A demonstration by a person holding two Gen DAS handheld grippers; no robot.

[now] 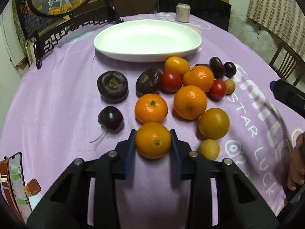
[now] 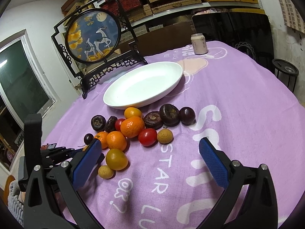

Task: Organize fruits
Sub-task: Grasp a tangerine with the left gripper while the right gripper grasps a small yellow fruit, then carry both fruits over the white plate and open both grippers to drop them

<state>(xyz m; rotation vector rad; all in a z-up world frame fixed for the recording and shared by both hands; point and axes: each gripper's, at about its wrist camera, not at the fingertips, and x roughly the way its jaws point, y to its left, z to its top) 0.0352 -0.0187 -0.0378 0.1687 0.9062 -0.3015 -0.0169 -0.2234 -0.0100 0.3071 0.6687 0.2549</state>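
My left gripper (image 1: pixel 153 140) is shut on an orange (image 1: pixel 153 140) at the near edge of a fruit pile on the purple cloth. Behind it lie more oranges (image 1: pixel 190 102), red tomatoes (image 1: pixel 172 81), dark water chestnuts (image 1: pixel 112 86), a dark plum (image 1: pixel 110 119) and small tan longans (image 1: pixel 208 149). An empty white oval plate (image 1: pixel 147 39) sits beyond the pile. My right gripper (image 2: pixel 150 160) is open and empty, hovering over the cloth right of the pile (image 2: pixel 131 126); the plate (image 2: pixel 144 85) lies beyond. The left gripper (image 2: pixel 57 150) shows at the left there.
A drink can (image 1: pixel 183 12) stands behind the plate. A framed round deer picture (image 2: pixel 93 38) on a black stand is at the back left. A phone (image 1: pixel 18 181) lies at the table's near left. A chair (image 1: pixel 286 63) stands to the right.
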